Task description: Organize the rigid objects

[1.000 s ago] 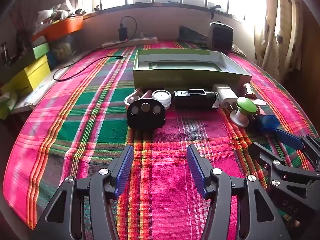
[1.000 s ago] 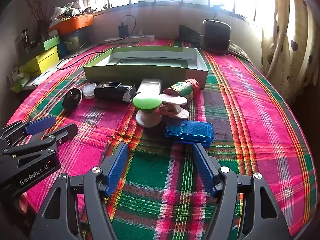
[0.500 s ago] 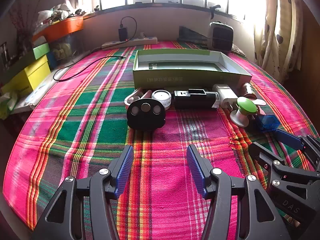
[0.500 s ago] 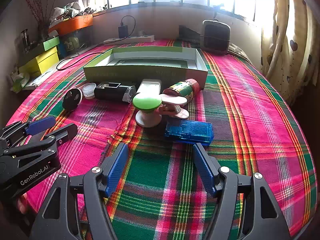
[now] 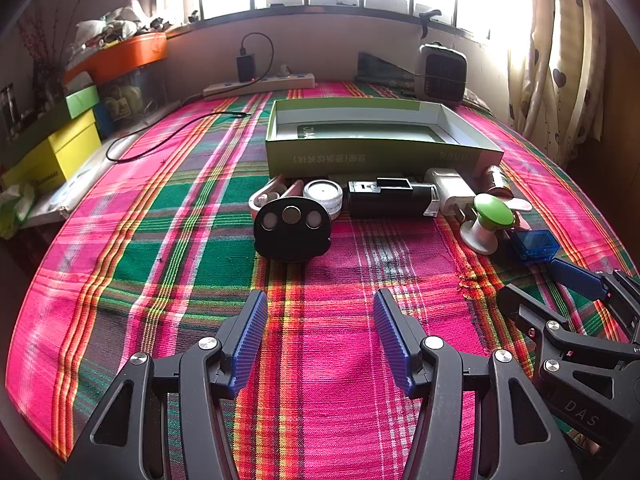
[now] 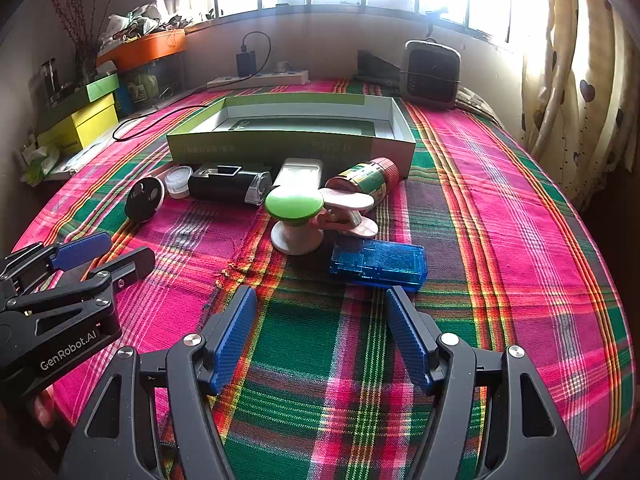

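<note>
Both cameras sit low over the near part of a plaid cloth (image 5: 168, 216), each looking forward along its own two fingers toward the far window. The left view stands to the left, its open left gripper (image 5: 318, 300) in the near foreground, facing the black round disc (image 5: 293, 228). The right view stands further right, its open right gripper (image 6: 318, 296) close to the blue case (image 6: 378, 264). Both views share the row of small things and the green box (image 5: 372, 156) behind it, and each catches the other gripper at its edge: right gripper (image 5: 536, 284) and left gripper (image 6: 106, 254).
</note>
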### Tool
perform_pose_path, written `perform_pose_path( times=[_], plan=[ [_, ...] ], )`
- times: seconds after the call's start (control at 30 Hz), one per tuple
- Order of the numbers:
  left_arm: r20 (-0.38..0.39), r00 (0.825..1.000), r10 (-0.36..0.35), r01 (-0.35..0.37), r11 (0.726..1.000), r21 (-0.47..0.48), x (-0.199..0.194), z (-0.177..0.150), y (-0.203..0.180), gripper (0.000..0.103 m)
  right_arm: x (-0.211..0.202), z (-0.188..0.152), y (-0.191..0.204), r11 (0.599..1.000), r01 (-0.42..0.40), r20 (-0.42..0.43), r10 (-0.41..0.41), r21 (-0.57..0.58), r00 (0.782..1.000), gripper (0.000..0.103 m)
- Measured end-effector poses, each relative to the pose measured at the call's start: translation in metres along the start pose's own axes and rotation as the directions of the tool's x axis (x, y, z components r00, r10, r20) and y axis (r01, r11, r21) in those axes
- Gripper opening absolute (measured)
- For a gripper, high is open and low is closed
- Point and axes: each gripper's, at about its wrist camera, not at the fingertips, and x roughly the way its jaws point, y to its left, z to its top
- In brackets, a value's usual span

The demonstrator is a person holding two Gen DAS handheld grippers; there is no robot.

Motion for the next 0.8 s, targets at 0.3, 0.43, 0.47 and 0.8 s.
perform_pose_path(
  times=[0.3,0.43,0.47,0.8],
  plan=[
    [0.0,1.0,0.001,-0.001,1.0,0.0,0.0002,-0.0001,-0.0002,0.054,0.0002,-0.0001,-0.0001,1.0,-0.001,0.0,0.001,0.0,1.0,0.067],
    [-0.001,1.0,0.001,-0.001,1.0,-0.001,0.0004,-0.0001,-0.0005,0.054,0.0007,-0.0003,0.0001,1.0,-0.001,0.0,0.001,0.0,1.0,0.067],
    [-0.002,1.0,0.0,0.0,1.0,-0.001,0.0002,-0.0002,-0.0006,0.054,0.0002,-0.0003,0.0,1.0,-0.002,-0.001,0.002,0.0,1.0,0.067],
    [-0.018,0.999,-0.028,0.029,1.0,0.009,0.0036,0.0013,0.0034,0.054,-0.0018,0.0036,-0.0054,0.999,-0.038,-0.026,0.037,-0.03,0.999,0.067]
  ],
)
